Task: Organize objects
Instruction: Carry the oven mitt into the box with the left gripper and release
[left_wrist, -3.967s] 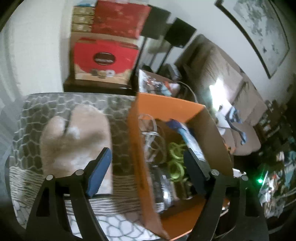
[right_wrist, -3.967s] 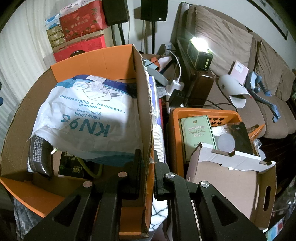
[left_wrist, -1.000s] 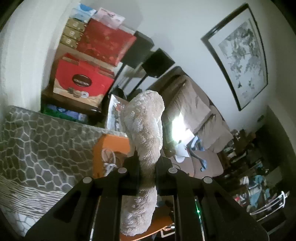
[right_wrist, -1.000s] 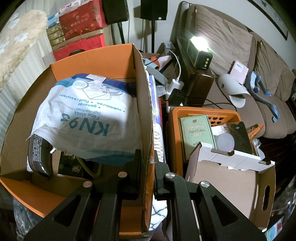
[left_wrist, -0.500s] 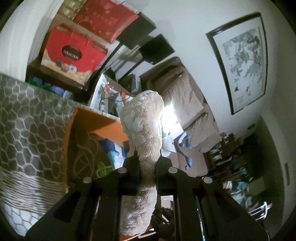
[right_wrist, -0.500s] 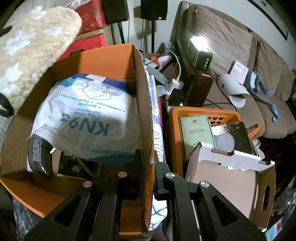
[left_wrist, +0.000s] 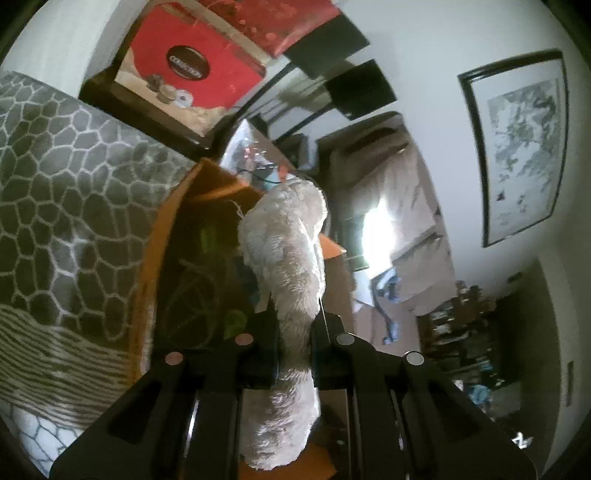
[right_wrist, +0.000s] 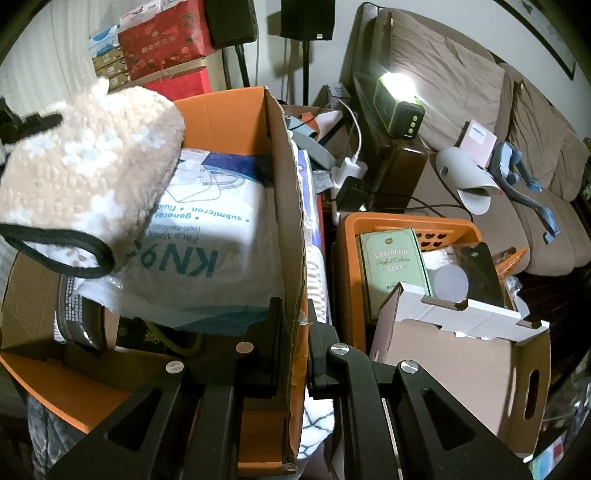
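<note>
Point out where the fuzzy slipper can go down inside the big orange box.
The orange cardboard box is crowded: the white KN95 face mask bag fills its middle and far side. Bare cardboard shows only in the near left corner, bordered by the dark cylindrical roll and the left wall. Otherwise the beige fuzzy slipper would have to rest on the bag.

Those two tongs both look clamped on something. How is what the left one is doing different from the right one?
The left tongs pinch a fluffy beige slipper, soft and lifted in the air above the orange cardboard box. The right tongs pinch the box's stiff side wall; the box itself sits low, packed with a KN95 mask bag. The left view is blurred; the right is sharp. Both are shut on what they hold.
</note>
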